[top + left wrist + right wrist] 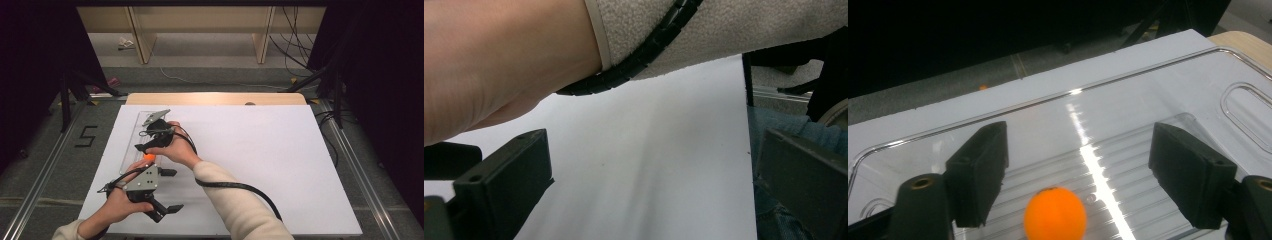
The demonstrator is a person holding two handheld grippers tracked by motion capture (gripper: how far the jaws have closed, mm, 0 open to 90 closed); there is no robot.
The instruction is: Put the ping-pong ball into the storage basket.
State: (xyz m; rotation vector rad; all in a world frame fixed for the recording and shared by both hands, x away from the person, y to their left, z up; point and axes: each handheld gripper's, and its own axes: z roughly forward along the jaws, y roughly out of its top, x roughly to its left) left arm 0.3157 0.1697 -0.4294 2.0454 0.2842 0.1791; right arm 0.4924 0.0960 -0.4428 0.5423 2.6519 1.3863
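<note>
A small orange ball (1054,214) lies on the ribbed floor of a clear plastic tray (1158,95), low between the jaws of my right gripper (1083,167). Those jaws stand wide apart and neither pad touches the ball. From above, the right gripper (146,144) reaches over the tray (129,150) at the table's left, with the ball (149,156) just under the hand. Nearer the front edge, my left gripper (170,191) is open over bare white table. Between its jaws (651,200) there is nothing; the right forearm's cream sleeve (734,30) crosses above.
The white table top (260,160) stretches to the right of the tray. A thick black cable (235,187) trails from the right gripper along the forearm. A wooden strip (215,98) runs along the table's far edge, with shelving and floor cables behind.
</note>
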